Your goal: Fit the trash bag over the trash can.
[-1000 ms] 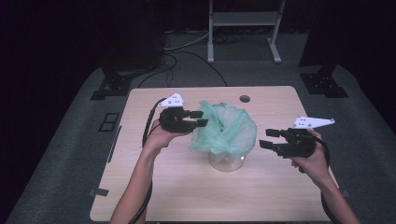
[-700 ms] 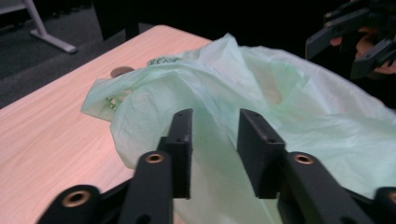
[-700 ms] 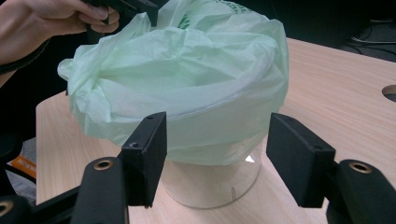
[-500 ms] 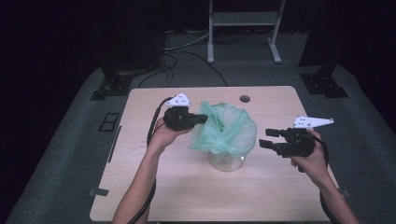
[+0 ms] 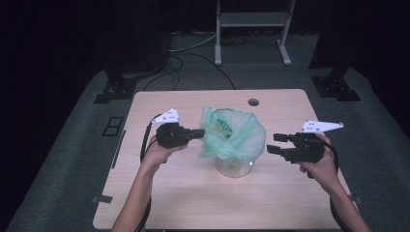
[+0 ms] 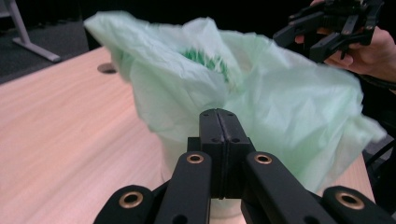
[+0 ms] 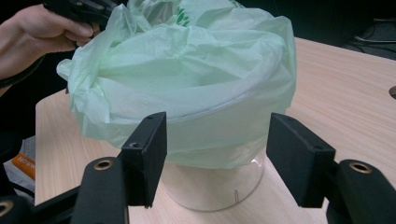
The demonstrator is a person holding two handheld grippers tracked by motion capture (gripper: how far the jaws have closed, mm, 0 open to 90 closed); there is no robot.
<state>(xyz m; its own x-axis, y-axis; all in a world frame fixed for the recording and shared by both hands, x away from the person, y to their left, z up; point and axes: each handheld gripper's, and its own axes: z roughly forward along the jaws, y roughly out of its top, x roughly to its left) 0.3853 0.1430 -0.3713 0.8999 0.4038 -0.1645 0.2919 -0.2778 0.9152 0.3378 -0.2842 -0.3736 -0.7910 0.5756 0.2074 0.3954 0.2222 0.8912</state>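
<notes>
A thin green plastic bag [image 5: 234,133] is draped over the rim of a clear round container [image 5: 233,168] in the middle of the wooden table [image 5: 193,203]. My left gripper [image 5: 202,131] sits at the bag's left edge. In the left gripper view its jaws [image 6: 218,114] are pressed together right against the bag [image 6: 280,107], seemingly pinching a fold of it. My right gripper [image 5: 273,143] hovers to the right of the bag. In the right gripper view it [image 7: 218,123] stands open, a little short of the bag [image 7: 187,79] and the container [image 7: 215,182].
A round cable hole [image 5: 253,102] lies in the table behind the bag. Past the far edge stand a metal frame [image 5: 251,29] and black stand bases [image 5: 113,89] on grey floor. Bare tabletop lies in front of the container.
The left gripper's jaws have shut at the bag's left edge, then moved down and toward the person, the bag's left side following. The right gripper has kept still.
</notes>
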